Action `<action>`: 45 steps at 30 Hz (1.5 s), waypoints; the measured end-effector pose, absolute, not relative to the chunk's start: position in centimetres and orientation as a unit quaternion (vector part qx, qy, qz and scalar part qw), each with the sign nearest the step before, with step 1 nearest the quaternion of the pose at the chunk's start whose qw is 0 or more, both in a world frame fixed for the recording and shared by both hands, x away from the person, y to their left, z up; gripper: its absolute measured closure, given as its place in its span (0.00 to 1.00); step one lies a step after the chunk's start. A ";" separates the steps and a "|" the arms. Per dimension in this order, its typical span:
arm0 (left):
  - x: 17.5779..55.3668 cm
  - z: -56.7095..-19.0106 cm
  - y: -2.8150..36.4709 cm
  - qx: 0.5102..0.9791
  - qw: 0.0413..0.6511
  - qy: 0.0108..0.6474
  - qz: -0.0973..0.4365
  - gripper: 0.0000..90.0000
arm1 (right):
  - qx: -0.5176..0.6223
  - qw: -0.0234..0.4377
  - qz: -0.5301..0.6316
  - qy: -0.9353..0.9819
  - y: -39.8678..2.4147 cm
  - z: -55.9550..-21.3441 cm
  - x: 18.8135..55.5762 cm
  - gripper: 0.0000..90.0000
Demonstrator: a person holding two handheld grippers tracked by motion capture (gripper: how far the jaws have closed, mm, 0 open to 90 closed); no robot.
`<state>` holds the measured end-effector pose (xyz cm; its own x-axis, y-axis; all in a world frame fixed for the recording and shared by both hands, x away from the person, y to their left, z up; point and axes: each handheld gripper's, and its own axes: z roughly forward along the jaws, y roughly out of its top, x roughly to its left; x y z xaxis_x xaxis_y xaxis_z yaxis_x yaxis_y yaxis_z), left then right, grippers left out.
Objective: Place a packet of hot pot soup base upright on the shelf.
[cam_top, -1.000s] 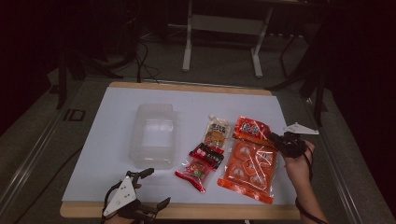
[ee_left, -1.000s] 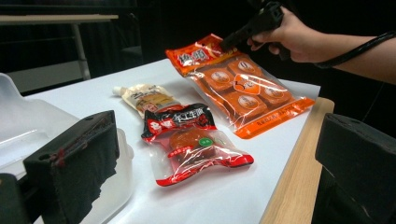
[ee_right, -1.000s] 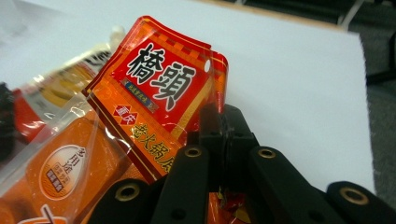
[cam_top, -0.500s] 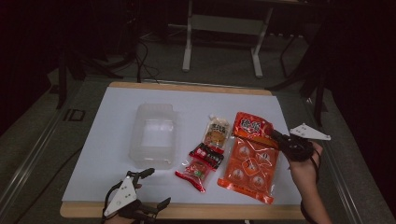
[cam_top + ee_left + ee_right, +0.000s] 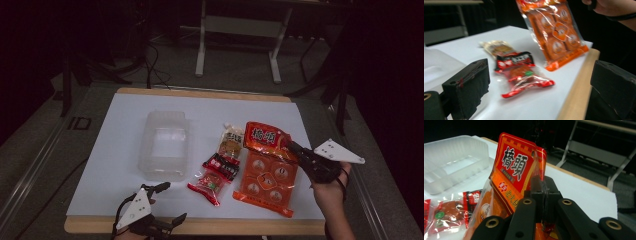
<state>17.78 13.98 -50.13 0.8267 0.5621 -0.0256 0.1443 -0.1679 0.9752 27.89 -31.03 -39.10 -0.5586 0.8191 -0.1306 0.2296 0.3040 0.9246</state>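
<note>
The right gripper (image 5: 291, 145), pinching the orange pack (image 5: 266, 169) by its top edge, was lifting it, probably bound for the tray (image 5: 165, 145).

orange packet (image 5: 554, 32) top cut off by the left gripper view's upper edge, red packet (image 5: 520, 72) print blurred

Right gripper (image 5: 295, 148) fingers pinched closed, raised; left gripper (image 5: 167, 202) fingers spread, low.
</note>
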 end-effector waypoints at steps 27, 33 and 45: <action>21.5 -47.2 6.4 0.766 0.595 0.213 0.114 0.02 | 0.276 0.292 0.527 0.748 -30.8 -38.2 20.9 0.99; 23.7 -46.3 4.5 0.769 0.596 0.203 0.109 0.02 | 0.265 0.297 0.523 0.754 -30.6 -38.1 19.8 0.99; 28.1 -47.1 1.2 0.782 0.599 0.137 0.106 0.05 | 0.255 0.291 0.524 0.759 -30.5 -38.1 18.8 0.98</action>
<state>28.13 1.24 -47.13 0.9401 0.3408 0.0017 0.0867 -0.2441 0.9659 18.81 -30.45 -38.10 -0.7002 0.6922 -0.1748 0.0815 0.3208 0.9436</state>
